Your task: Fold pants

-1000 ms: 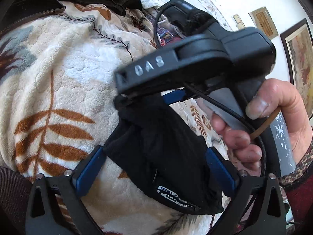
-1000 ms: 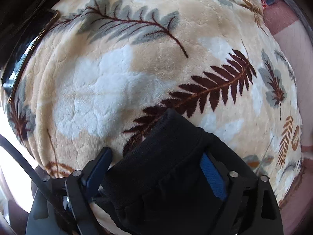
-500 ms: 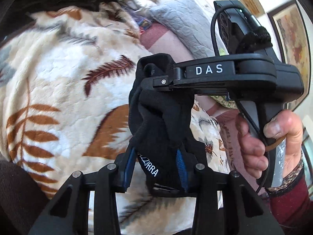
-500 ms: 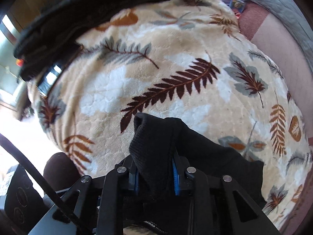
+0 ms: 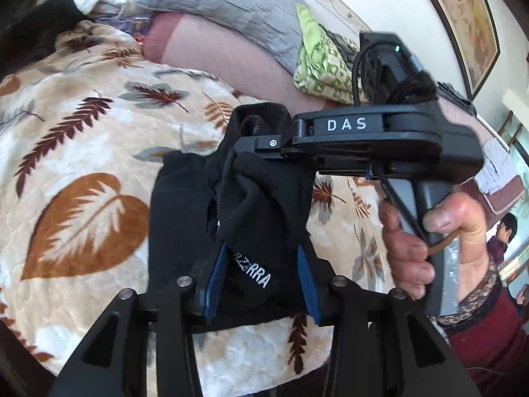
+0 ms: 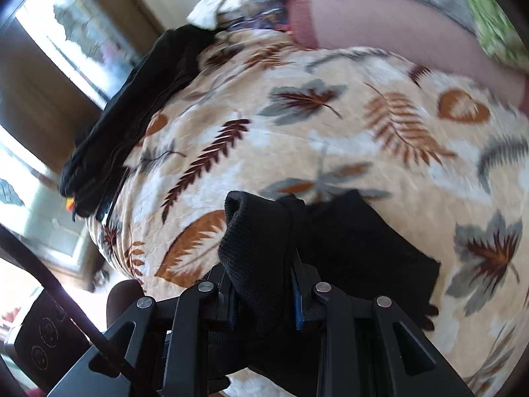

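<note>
The black pants (image 5: 185,205) are bunched and held up over a leaf-print blanket (image 5: 82,139). My left gripper (image 5: 261,274) is shut on a fold of the pants with white lettering on it. My right gripper (image 5: 271,145), labelled DAS, shows in the left wrist view and grips the same bundle's top edge from the right. In the right wrist view my right gripper (image 6: 263,291) is shut on a ribbed edge of the pants (image 6: 357,248), and the rest hangs to the right over the blanket (image 6: 330,132).
Another dark garment (image 6: 132,115) lies along the blanket's far left edge. A grey quilt (image 5: 231,6), a green cloth (image 5: 317,63) and a pink sheet (image 5: 231,63) lie beyond the blanket. Framed pictures hang on the wall (image 5: 463,16).
Both grippers went from open around the pants to shut on them. They lifted the bundle off the blanket and tilted up toward the far end of the bed.
</note>
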### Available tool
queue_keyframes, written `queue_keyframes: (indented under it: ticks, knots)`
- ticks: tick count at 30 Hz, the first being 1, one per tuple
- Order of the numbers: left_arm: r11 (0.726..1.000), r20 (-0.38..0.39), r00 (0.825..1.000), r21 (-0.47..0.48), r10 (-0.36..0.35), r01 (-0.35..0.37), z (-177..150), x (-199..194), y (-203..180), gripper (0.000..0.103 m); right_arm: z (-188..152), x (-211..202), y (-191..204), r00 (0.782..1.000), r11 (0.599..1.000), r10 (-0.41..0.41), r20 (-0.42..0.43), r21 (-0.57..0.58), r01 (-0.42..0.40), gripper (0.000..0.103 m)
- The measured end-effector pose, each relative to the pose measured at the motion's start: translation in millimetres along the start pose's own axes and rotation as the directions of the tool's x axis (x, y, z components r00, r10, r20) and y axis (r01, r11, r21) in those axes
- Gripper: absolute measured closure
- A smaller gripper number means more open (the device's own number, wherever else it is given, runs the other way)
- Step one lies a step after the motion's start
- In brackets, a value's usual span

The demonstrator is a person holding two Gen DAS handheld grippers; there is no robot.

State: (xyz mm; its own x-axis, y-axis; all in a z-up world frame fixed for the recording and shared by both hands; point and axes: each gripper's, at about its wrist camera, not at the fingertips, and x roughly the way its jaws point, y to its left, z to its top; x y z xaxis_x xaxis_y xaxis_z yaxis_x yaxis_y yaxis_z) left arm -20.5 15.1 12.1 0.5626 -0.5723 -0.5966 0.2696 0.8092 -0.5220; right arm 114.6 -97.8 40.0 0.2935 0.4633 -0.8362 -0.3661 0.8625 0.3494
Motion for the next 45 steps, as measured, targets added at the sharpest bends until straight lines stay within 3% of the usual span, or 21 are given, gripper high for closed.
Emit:
queue_keyframes:
  ticks: [4,6,9,12,15,18,20,26,29,30,32,38,41,45]
  knots:
    - [0.997,-0.022,0.998,0.043,-0.062,0.063,-7,-13,-19,0.063,-19,-5,-48,0.998,0.994,0.041,0.046,0.100,-0.046,0.077]
    - [0.995,-0.013,0.998,0.066,-0.068,0.069,-9,-24,-24,0.057,-26,-4,-67,0.997,0.988,0.051,0.065,0.143,-0.059,0.071]
    - [0.996,0.017,0.999,0.079,-0.051,0.049,-9,-41,-21,0.044,-39,-4,-96,0.996,0.979,-0.056,0.076,0.202,0.039,0.067]
    - [0.998,0.027,1.000,0.064,-0.015,0.013,-2,-40,-8,0.043,-51,-10,-118,0.980,0.961,-0.183,0.078,0.224,0.162,0.067]
    - [1.000,0.006,1.000,0.021,0.003,-0.003,2,-30,5,0.042,-63,-32,-140,0.965,0.933,-0.233,0.120,0.307,0.187,0.065]
    - [1.000,-0.018,0.999,0.011,0.030,-0.030,8,-13,9,0.042,-70,-62,-138,0.953,0.938,-0.201,0.226,0.324,0.120,0.064]
    - [0.999,-0.043,0.998,-0.014,0.039,-0.039,6,-2,12,0.042,-70,-70,-127,0.956,0.950,-0.144,0.255,0.306,0.061,0.060]
    - [0.998,-0.051,0.997,-0.024,0.050,-0.051,-3,-6,16,0.042,-83,-39,-100,0.985,0.956,0.003,0.171,0.289,-0.054,0.056]
    - [0.997,-0.041,0.997,-0.039,0.058,-0.059,0,-11,22,0.038,-91,-17,-92,0.991,0.961,-0.067,0.116,0.276,0.033,0.054]
    - [0.997,-0.035,0.998,-0.047,0.059,-0.061,1,-13,24,0.036,-93,-10,-90,0.992,0.963,-0.078,0.104,0.265,0.048,0.056]
    - [0.996,-0.024,0.998,-0.059,0.061,-0.063,3,-16,28,0.036,-98,-2,-89,0.995,0.966,-0.030,0.097,0.259,0.004,0.091]
    - [0.997,-0.025,0.999,-0.061,0.045,-0.046,13,-11,25,0.036,-116,-26,-104,0.980,0.936,0.027,0.197,0.338,-0.094,0.096]
    - [0.999,-0.035,0.999,-0.023,0.039,-0.040,18,2,12,0.035,-126,-37,-110,0.975,0.928,-0.007,0.220,0.364,-0.075,0.096]
    - [0.999,-0.067,0.998,0.035,0.018,-0.016,17,26,-4,0.035,-142,-33,-123,0.981,0.914,-0.042,0.190,0.405,-0.039,0.096]
